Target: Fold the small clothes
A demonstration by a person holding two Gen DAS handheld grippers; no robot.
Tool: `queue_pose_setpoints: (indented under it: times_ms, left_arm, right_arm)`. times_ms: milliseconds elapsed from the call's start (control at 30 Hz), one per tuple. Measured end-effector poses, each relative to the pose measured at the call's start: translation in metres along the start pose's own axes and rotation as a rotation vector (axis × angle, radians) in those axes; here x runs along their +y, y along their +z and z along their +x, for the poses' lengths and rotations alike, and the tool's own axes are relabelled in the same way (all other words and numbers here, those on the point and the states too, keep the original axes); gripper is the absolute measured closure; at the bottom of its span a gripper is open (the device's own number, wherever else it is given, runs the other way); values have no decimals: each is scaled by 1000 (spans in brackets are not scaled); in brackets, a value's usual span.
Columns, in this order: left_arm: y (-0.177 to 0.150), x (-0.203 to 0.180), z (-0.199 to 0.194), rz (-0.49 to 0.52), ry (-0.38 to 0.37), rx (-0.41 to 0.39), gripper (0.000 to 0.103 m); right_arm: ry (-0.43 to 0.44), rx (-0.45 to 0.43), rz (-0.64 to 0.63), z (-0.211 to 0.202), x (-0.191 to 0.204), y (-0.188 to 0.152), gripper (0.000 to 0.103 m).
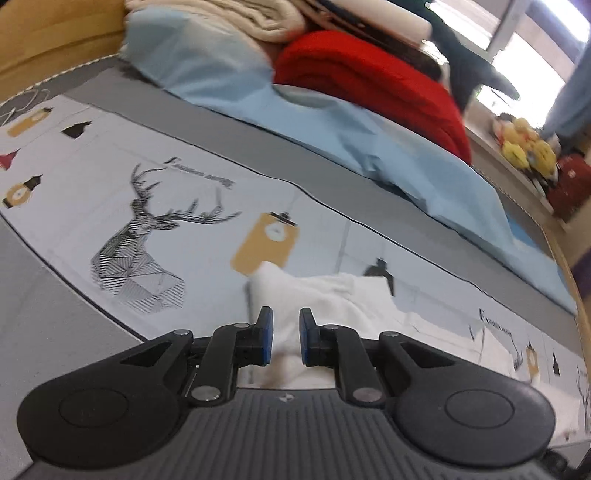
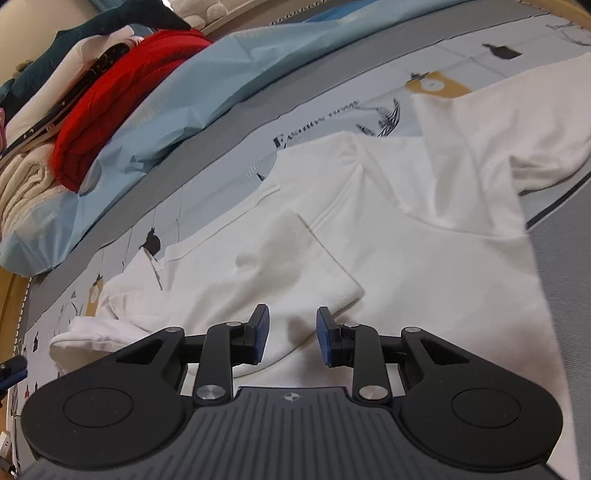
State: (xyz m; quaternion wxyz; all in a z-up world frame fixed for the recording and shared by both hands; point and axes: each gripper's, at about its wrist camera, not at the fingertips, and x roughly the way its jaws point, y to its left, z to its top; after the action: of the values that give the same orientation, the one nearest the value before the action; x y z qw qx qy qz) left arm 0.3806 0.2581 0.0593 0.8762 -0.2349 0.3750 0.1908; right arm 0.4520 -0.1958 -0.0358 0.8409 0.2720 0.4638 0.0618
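A white small shirt (image 2: 388,221) lies spread on the printed bed sheet (image 2: 325,107), one sleeve folded in over its body. My right gripper (image 2: 291,332) is open just above the shirt, its blue pads (image 2: 262,328) empty, near the folded sleeve's corner. In the left wrist view a white part of the shirt (image 1: 332,299) lies under and ahead of my left gripper (image 1: 286,334), which is open and holds nothing. The rest of the shirt is hidden behind the left gripper body.
A light blue sheet (image 1: 332,133) lies bunched along the bed's far side. A red blanket (image 1: 369,77), cream knit (image 1: 236,14) and other textiles are piled behind it. The wooden bed frame (image 1: 44,33) borders the mattress. Yellow toys (image 1: 524,144) sit beyond.
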Motion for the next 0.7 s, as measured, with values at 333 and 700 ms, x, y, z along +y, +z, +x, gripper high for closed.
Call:
queue_pose_setpoints:
  times_ms: [333, 700]
  left_arm:
    - [9, 4, -3, 10, -14, -6, 88]
    - [4, 2, 15, 64, -44, 66, 88]
  right_arm:
    - [-90, -24, -119, 28, 9, -2, 102]
    - [-61, -414, -101, -77, 13, 15, 103]
